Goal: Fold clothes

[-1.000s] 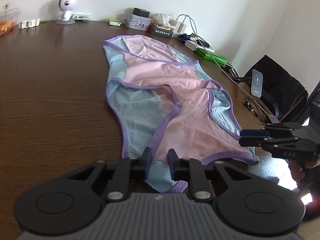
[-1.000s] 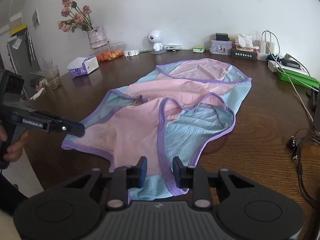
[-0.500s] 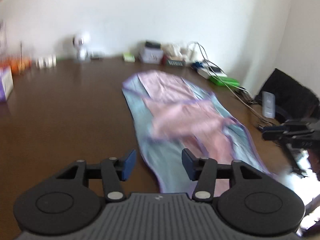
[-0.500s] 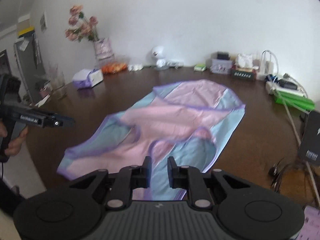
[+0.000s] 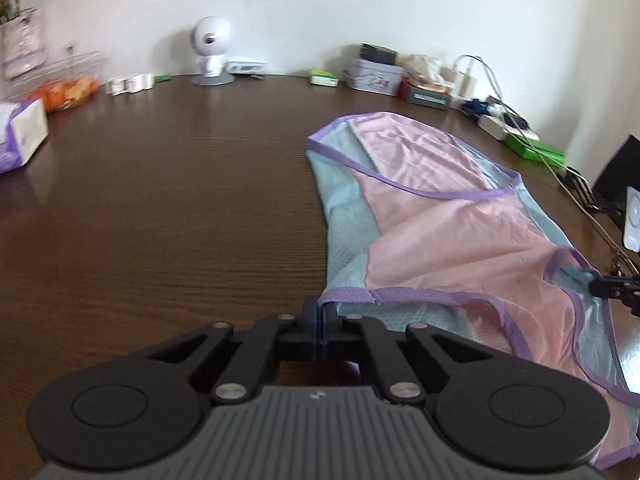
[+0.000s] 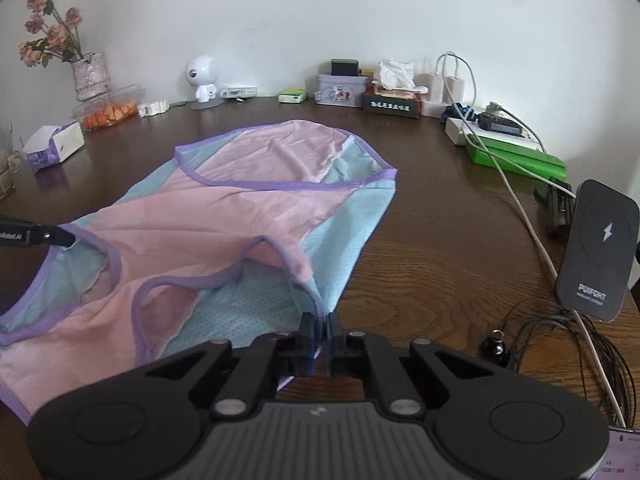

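Left gripper (image 5: 320, 322) is clamped on the purple-trimmed corner of the garment (image 5: 452, 216), its jaws pressed together on the cloth. Right gripper (image 6: 319, 332) likewise pinches the blue mesh edge of the garment (image 6: 248, 208) at the opposite corner, jaws closed on the fabric. From both grips the pink and blue garment stretches away across the dark wooden table (image 5: 160, 200) toward twelve o'clock. In the right wrist view a black charger stand (image 6: 596, 252) sits at three o'clock, and a white toy robot (image 6: 201, 78) at eleven o'clock by the far wall.
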Available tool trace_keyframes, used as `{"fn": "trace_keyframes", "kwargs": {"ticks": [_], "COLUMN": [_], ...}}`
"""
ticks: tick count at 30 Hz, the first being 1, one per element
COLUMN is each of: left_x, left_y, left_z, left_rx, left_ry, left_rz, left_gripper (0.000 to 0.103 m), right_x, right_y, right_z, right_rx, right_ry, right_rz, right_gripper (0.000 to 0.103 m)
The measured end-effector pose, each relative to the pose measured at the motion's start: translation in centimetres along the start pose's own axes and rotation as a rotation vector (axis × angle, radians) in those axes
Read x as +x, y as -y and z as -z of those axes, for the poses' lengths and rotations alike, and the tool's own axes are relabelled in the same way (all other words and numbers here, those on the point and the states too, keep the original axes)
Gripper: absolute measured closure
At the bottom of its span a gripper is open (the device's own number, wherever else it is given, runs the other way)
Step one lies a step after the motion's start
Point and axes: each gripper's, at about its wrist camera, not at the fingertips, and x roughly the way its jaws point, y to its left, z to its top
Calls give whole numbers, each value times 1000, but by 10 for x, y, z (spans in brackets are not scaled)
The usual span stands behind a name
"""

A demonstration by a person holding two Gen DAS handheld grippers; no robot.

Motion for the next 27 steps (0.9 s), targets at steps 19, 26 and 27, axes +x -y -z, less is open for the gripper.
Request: {"fn": "trace_keyframes", "kwargs": {"ticks": [19, 26, 27], "left_x": [-11, -24, -21], "left_y": [61, 23, 20], "left_z": [23, 1, -2], "left_rx": [67, 19, 30], "left_ry": [-132, 10, 21], "left_rz": [322, 155, 124], "left_gripper": [96, 62, 62], "right_x": [-18, -54, -47], "right_y": [-63, -39, -39], "right_z": [13, 0, -5], "right_rx": [-109, -91, -114], "right_ry": [-46, 123, 135], "right_rz": [-371, -241, -183], "right_gripper": [100, 74, 74]}}
